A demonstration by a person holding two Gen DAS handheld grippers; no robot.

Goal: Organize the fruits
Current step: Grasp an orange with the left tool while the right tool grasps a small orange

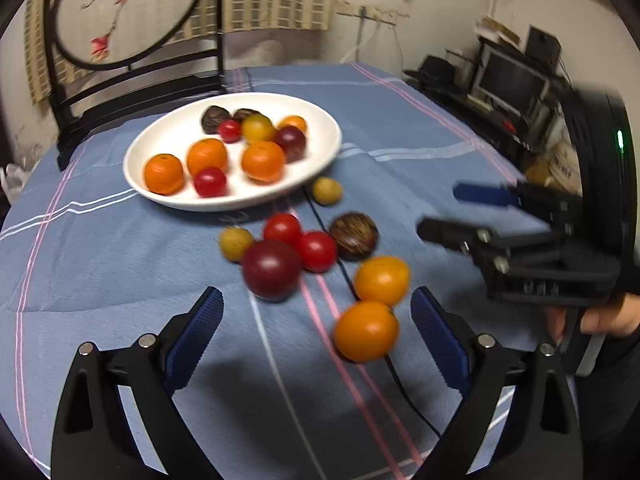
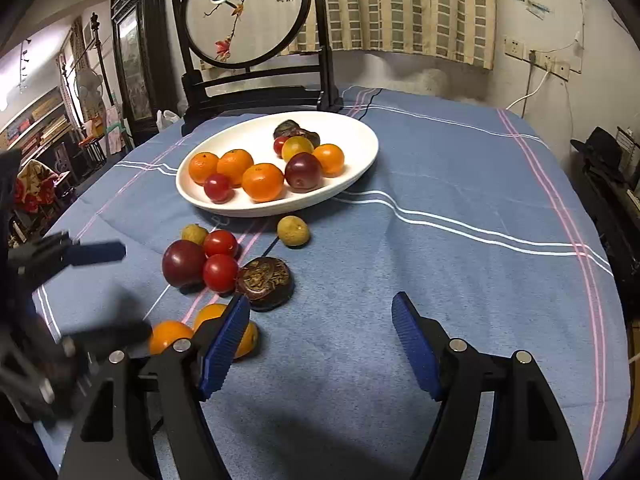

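Note:
A white oval plate (image 1: 160,196) (image 2: 360,176) on the blue cloth holds several oranges, tomatoes, plums and dark fruits. Loose fruit lies in front of it: a dark red plum (image 1: 271,269) (image 2: 183,263), two red tomatoes (image 1: 316,251) (image 2: 220,272), a dark brown fruit (image 1: 354,236) (image 2: 265,277), two yellow-green fruits (image 1: 327,190) (image 2: 293,231) and two oranges (image 1: 366,330) (image 2: 170,334). My left gripper (image 1: 316,316) (image 2: 128,292) is open and empty, just short of the oranges. My right gripper (image 2: 320,344) (image 1: 436,210) is open and empty, right of the loose fruit.
A dark wooden stand with a round bird painting (image 2: 248,12) (image 1: 128,8) stands behind the plate. A thin black cable (image 1: 396,376) runs across the cloth. A desk with a monitor (image 1: 512,80) is off the table's right side.

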